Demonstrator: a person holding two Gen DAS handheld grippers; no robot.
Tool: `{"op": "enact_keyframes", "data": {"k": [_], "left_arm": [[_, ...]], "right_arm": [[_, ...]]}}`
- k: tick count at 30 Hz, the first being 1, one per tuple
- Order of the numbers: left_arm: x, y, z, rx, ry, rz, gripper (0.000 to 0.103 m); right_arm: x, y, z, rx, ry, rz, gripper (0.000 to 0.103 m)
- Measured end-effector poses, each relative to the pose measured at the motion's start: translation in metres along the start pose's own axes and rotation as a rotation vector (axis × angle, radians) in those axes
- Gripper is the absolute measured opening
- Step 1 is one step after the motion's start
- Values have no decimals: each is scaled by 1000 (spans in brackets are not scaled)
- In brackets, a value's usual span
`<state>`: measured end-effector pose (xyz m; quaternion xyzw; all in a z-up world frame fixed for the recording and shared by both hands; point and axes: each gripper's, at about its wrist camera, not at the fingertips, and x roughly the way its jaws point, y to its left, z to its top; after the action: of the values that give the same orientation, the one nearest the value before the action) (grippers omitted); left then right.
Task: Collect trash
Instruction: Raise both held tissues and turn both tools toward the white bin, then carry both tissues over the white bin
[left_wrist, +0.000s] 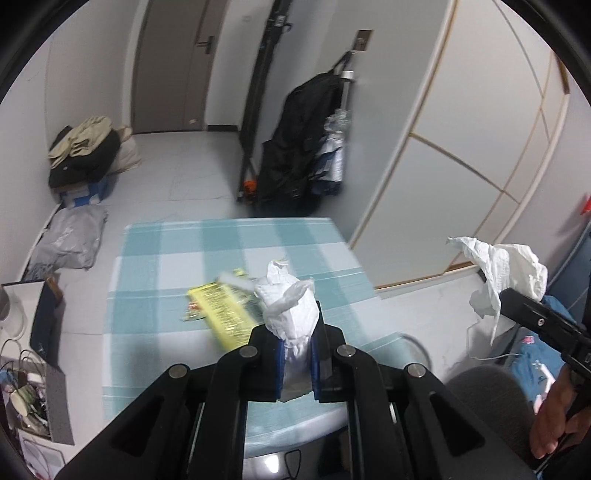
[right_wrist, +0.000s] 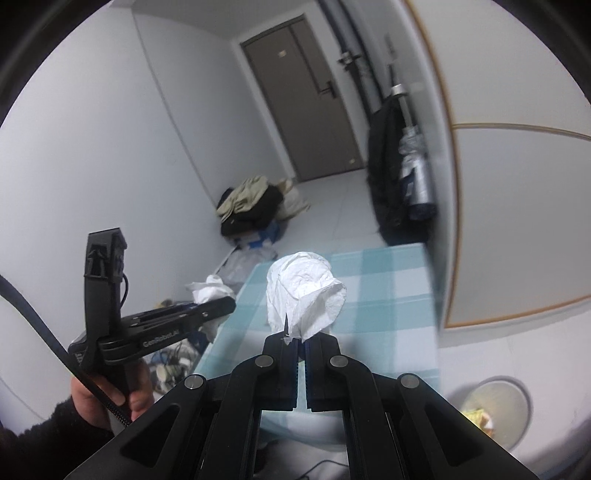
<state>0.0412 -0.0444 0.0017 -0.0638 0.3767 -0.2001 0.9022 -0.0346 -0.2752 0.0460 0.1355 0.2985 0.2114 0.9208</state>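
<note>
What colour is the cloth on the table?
The tablecloth is light blue and white checks, clearest in the left wrist view.

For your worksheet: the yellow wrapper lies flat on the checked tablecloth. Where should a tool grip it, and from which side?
Probably the yellow wrapper by its near corner, from above: it lies flat on the tablecloth, so only an edge offers something to pinch.

The left tool (right_wrist: 212, 308) bears "GenRobot.AI" in pale letters along its black side.

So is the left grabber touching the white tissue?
Touching. The left wrist view shows the left gripper with its blue pads pinching the crumpled white tissue.
</note>
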Motion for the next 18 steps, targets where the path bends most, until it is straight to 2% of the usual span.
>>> {"op": "enact_keyframes", "data": {"k": [6,18], "left_arm": [[9,-52,12,62,-2,-74,7],[68,-153,19,138,103,-267,7]], "right_arm": [[-38,-48,-5,48,-57,-87,2],[-84,-164,-36,224,-43,-260,2]]}}
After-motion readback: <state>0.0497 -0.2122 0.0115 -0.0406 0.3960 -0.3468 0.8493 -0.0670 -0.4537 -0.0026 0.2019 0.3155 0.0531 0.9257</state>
